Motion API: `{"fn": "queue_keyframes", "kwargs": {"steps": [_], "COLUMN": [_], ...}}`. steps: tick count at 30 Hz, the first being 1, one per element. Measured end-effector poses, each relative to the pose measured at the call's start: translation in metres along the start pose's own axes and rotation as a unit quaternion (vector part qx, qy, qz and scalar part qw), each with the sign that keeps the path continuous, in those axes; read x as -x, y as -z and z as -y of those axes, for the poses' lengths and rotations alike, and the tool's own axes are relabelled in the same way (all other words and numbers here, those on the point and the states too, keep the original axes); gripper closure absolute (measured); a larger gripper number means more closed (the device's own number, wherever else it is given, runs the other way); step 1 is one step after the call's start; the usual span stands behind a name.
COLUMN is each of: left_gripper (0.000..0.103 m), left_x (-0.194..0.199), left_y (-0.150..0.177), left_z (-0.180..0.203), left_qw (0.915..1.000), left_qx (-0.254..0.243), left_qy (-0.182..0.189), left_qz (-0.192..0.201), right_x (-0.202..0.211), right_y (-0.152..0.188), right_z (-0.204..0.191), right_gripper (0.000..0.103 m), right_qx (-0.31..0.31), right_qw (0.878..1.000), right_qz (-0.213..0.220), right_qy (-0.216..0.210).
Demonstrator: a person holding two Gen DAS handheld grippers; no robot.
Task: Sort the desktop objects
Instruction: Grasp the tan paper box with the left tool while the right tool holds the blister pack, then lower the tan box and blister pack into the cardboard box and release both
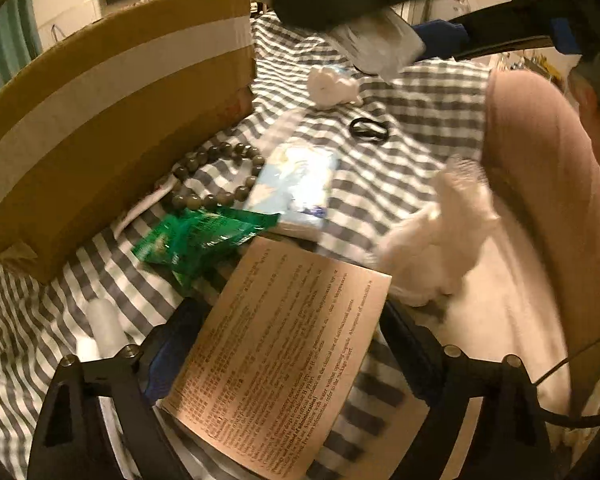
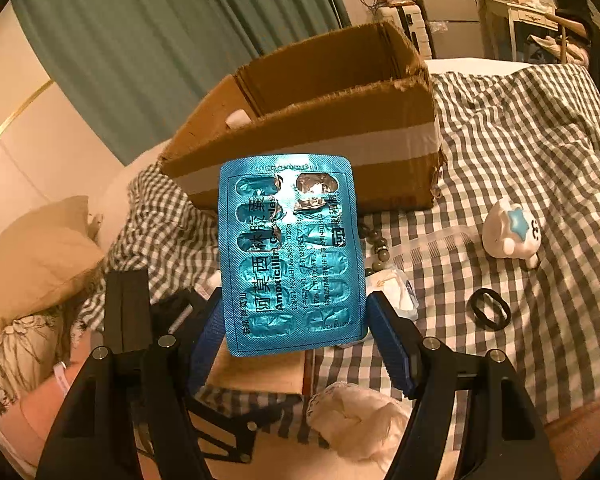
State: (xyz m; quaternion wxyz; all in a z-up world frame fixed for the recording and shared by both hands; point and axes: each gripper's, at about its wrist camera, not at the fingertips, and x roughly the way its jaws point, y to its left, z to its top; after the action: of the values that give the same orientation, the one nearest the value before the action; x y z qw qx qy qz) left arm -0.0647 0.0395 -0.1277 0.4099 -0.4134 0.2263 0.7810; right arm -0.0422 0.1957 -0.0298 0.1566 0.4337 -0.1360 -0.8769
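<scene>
Cardboard box [image 2: 332, 120] stands open just behind the blue blister pack [image 2: 290, 252] clenched upright in the right gripper [image 2: 296, 336], printed "Amoxicillin"; two cells are burst. The left gripper [image 1: 284, 344] grips one tan medicine box [image 1: 276, 360]. One bead bracelet [image 1: 216, 176], green packet [image 1: 196, 236], tissue pack [image 1: 296, 188], hair tie [image 2: 490, 308] and white figurine [image 2: 512, 232] lie on checked cloth [image 2: 520, 140].

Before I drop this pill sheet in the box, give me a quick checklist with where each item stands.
1. Right tool clamps the blister pack: ok.
2. Left tool holds the medicine box: ok.
3. Cardboard box open on top: ok.
4. Room inside the box: cannot tell, only one white item shows.
5. Blister pack above the opening: not ok, it is short of the near wall.
</scene>
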Motion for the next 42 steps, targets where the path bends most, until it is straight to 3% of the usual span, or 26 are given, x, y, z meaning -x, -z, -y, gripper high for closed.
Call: {"fn": "queue_keyframes", "kwargs": {"steps": [5,10,19,26,29,34,40,42], "left_gripper": [0.014,0.018,0.02,0.02,0.02,0.02,0.02,0.02], "left_x": [0.013,0.032,0.082,0.129,0.148,0.167,0.142,0.13], "left_y": [0.008,0.0,-0.024,-0.06,-0.077,-0.1,-0.133,-0.141], "left_z": [0.006,0.009,0.0,-0.019,-0.034,-0.067,-0.118,-0.139], "left_qw": [0.9993,0.9936,0.9668,0.9469,0.933,0.8971,0.8668,0.8595], "left_qx": [0.03,0.081,0.187,0.206,0.218,0.268,0.312,0.34], "left_qy": [-0.019,-0.05,-0.083,-0.143,-0.184,-0.228,-0.283,-0.274], "left_qz": [0.011,0.06,0.153,0.201,0.22,0.267,0.267,0.265], "right_x": [0.018,0.037,0.069,0.079,0.08,0.072,0.031,0.012], "right_y": [0.001,0.003,-0.012,-0.036,-0.052,-0.088,-0.134,-0.146], "right_z": [-0.007,-0.014,-0.023,-0.026,-0.025,-0.025,-0.014,-0.008], "right_gripper": [0.034,0.034,0.034,0.034,0.034,0.034,0.034,0.034], "right_qx": [0.011,0.024,0.046,0.065,0.067,0.074,0.067,0.061], "right_qw": [1.0,0.999,0.996,0.993,0.992,0.99,0.99,0.991], "right_qz": [0.014,0.031,0.072,0.096,0.104,0.123,0.122,0.118], "right_qy": [-0.007,-0.009,-0.003,-0.006,-0.016,-0.016,0.0,0.009]}}
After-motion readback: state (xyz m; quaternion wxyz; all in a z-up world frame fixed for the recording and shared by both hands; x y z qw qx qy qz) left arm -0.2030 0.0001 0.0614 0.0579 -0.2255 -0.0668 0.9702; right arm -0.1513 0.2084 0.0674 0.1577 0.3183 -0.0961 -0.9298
